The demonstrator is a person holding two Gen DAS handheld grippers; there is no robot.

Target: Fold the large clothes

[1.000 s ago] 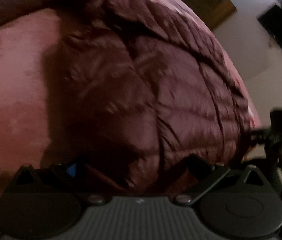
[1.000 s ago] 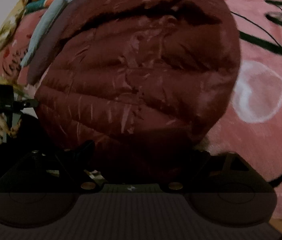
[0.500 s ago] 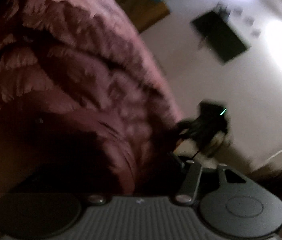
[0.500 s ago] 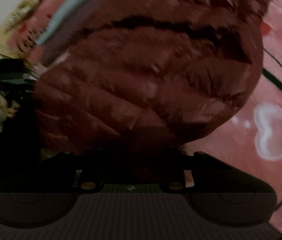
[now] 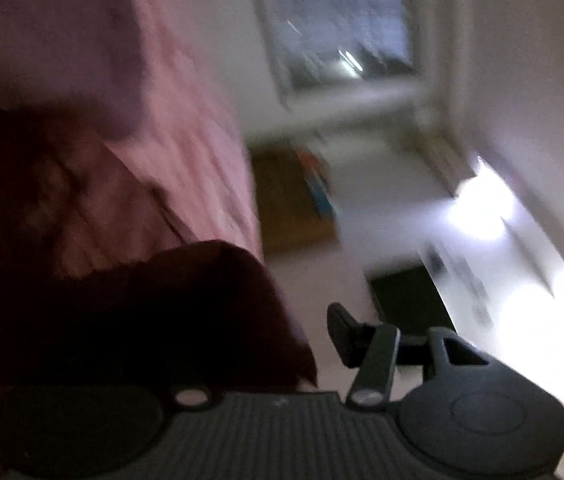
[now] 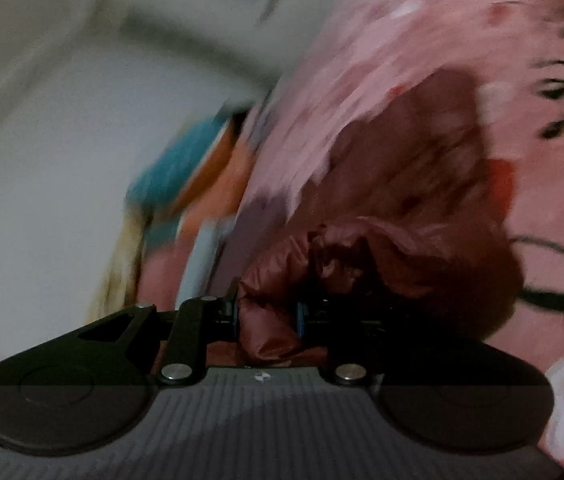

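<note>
While both views are smeared with motion blur, the step in hand reads as the fold itself: carrying one edge of the dark maroon puffer jacket point(image 6: 422, 264) over the rest of it on the bed point(image 6: 382, 92). The right tool point(image 6: 268, 320) is clamped on a bunched edge of the quilted cloth, its blue-lined fingers point(image 6: 235, 318) pressed in from either side. The left tool point(image 5: 242, 344) is harder to judge; one finger point(image 5: 342, 330) stands bare against the room, while the other is buried under a dark fold of the jacket, so I cannot tell whether it grips anything (the cloth may only be draped across it). Most of the garment lies crumpled on the pink blanket point(image 6: 542, 184), just ahead of the right tool, with colourful bedding point(image 6: 186, 176) near the wall beyond. The next move, I judge, calls for bringing both tools level, laying the held edge flat over the body of the jacket, and letting go only once it lies square; slippery padded fabric is likely to slide and spring back.
</note>
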